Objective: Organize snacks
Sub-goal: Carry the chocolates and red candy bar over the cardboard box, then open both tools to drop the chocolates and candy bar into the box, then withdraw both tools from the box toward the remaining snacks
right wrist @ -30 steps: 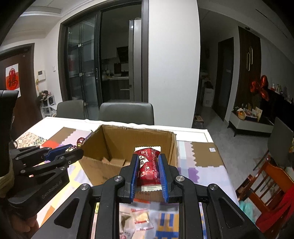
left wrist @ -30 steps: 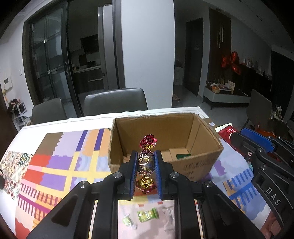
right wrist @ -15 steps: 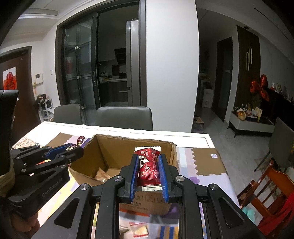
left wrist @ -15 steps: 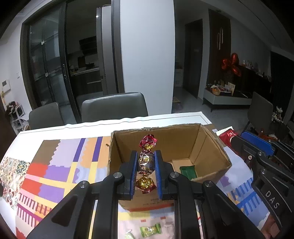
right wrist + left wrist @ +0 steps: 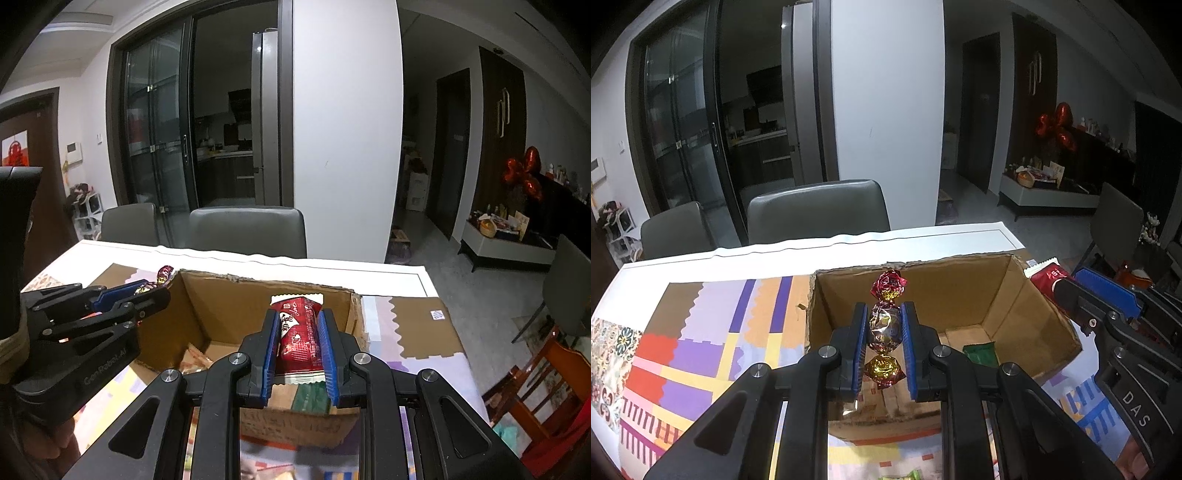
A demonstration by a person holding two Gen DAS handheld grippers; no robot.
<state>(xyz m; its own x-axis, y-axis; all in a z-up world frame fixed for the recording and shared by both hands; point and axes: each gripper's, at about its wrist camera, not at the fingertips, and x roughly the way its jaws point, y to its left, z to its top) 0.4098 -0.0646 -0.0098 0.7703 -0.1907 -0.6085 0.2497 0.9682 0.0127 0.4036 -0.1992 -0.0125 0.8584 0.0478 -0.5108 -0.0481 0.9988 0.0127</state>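
Foil-wrapped candy [image 5: 885, 325], red and gold, pinched upright in your left gripper [image 5: 885, 347], hanging over near-left part of open cardboard box [image 5: 964, 291]. Your right gripper [image 5: 299, 350] clamped on red snack packet [image 5: 297, 332], lengthwise between blue pads, above box's near right side. Green packet [image 5: 979, 353] lies on box floor. Box sits on patterned tablecloth [image 5: 701, 339]. Grey chair [image 5: 818, 210] behind table.

Dim room: white pillar [image 5: 343, 129], dark glass sliding doors [image 5: 155, 140], grey chairs [image 5: 816, 212] at counter's far edge.
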